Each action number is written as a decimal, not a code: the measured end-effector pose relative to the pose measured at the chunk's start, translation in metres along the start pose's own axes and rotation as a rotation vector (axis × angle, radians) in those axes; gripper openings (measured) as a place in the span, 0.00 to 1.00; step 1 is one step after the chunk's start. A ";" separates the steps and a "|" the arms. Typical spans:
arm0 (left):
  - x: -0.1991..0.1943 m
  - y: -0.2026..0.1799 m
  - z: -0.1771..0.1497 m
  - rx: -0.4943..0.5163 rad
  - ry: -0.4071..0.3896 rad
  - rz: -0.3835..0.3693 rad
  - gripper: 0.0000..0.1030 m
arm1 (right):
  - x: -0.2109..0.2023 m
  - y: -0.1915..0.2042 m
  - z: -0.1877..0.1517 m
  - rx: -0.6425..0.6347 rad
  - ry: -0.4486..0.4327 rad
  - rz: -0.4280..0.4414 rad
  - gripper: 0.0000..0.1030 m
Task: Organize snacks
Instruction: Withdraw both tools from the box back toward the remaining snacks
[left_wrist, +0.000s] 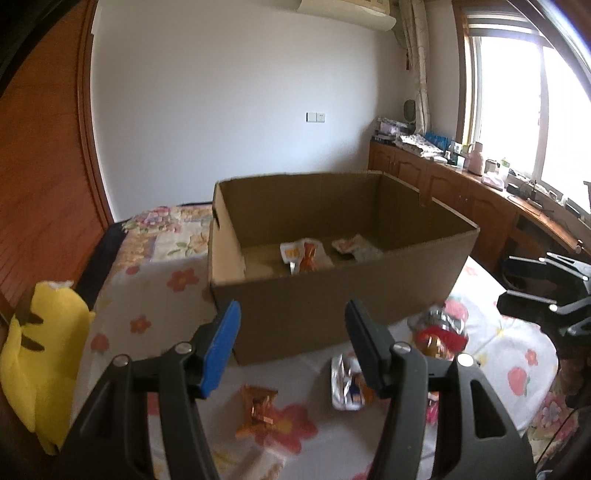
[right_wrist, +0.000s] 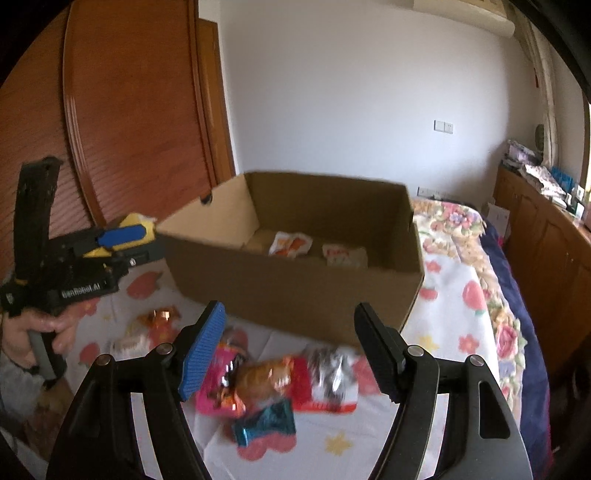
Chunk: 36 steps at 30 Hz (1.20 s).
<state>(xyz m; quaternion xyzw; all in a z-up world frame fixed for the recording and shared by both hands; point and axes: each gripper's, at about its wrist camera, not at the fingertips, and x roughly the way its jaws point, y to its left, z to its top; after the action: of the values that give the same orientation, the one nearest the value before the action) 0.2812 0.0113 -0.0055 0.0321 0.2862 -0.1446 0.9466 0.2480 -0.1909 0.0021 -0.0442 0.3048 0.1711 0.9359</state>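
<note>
Both claws are spread with nothing between the pads, so they look set for a pickup. Left claw hangs over an orange candy and a silver packet just below it. Right claw has the snack pile beneath. The cardboard box sits just ahead on the bed, open-topped and close, probably for short drops; a few packets are inside.

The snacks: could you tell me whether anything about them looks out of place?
Yes. Two packets lie in the box, but several others are scattered loose on the bedsheet in front of it. Nothing looks spilled or torn.
</note>
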 end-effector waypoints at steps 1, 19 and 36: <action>0.000 0.001 -0.006 -0.003 0.007 0.000 0.58 | 0.002 0.001 -0.008 0.001 0.012 0.000 0.72; 0.015 0.012 -0.084 0.002 0.183 0.003 0.58 | 0.048 0.004 -0.073 0.069 0.180 0.060 0.70; 0.023 0.018 -0.103 0.029 0.293 0.007 0.72 | 0.049 0.013 -0.074 0.015 0.172 0.043 0.70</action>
<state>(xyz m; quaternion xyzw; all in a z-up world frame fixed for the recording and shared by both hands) 0.2504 0.0371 -0.1044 0.0673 0.4191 -0.1394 0.8947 0.2398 -0.1781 -0.0862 -0.0454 0.3863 0.1843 0.9026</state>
